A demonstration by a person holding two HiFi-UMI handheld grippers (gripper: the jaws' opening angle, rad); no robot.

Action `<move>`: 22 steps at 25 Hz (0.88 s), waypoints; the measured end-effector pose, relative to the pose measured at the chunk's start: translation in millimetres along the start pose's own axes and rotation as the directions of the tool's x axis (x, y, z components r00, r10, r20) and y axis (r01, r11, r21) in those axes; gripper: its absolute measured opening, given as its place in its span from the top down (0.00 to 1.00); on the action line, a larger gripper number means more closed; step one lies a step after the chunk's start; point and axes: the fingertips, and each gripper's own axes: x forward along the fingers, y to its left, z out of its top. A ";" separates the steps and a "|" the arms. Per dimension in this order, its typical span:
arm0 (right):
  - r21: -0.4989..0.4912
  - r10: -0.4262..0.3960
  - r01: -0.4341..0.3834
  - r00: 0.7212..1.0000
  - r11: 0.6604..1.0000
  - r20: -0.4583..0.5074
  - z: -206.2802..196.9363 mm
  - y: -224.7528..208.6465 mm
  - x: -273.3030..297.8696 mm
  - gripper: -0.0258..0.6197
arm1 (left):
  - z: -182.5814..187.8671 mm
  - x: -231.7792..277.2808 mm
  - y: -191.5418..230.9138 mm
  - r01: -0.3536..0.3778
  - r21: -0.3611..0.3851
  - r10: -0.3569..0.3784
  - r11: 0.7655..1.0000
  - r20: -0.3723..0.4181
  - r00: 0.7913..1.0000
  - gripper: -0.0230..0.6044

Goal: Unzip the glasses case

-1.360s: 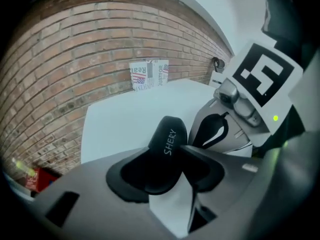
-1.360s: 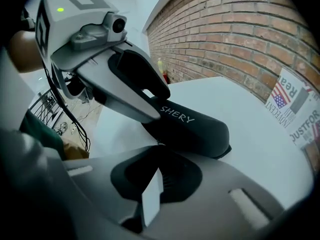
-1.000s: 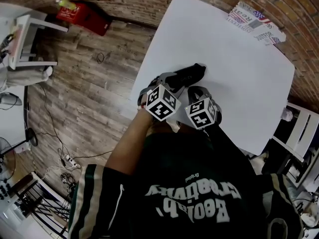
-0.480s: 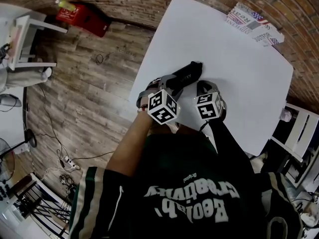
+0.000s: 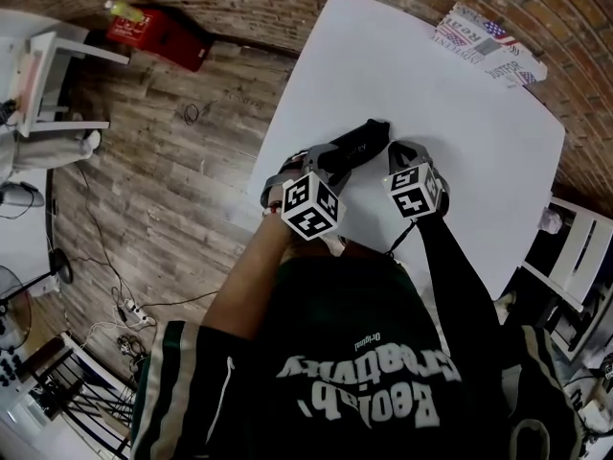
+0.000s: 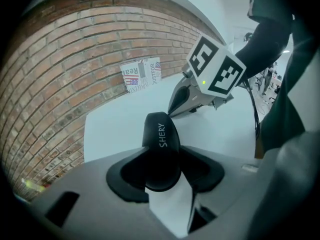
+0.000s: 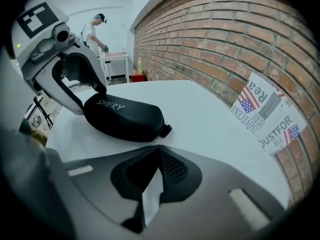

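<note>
Right gripper has shifted right, jaws pinching zipper pull of glasses case.

— What sort of place is it?
— It looks like a lab or studio workroom rather than a home. It has a bare brick wall, a plank floor and a plain white table.
— What else points that way?
— Loose cables and a power strip lie on the floor, and a red case sits by the wall. A person stands working at another white table further back.
</note>
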 end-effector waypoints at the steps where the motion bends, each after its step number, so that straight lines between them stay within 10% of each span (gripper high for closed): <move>1: -0.020 -0.001 0.001 1.000 1.000 0.001 0.8 -1.6 0.8 0.94 | 0.0 0.0 -0.3 0.000 0.000 0.000 1.000 0.001 1.000 0.66; 8: -0.090 0.014 -0.013 1.000 0.996 0.011 6.9 -7.0 7.0 0.94 | 0.6 1.1 0.4 -0.019 -0.019 0.019 1.000 0.010 1.000 0.66; 15: -0.006 0.086 -0.086 0.996 0.996 0.039 -3.0 4.0 -8.3 0.94 | 8.9 -14.4 3.3 -0.046 -0.233 0.071 0.971 0.099 0.993 0.66; 22: 0.149 0.125 -0.132 0.991 0.980 0.056 -14.7 29.0 -21.4 0.94 | 18.1 -7.7 -59.3 0.162 -0.305 -0.113 0.938 0.173 0.978 0.69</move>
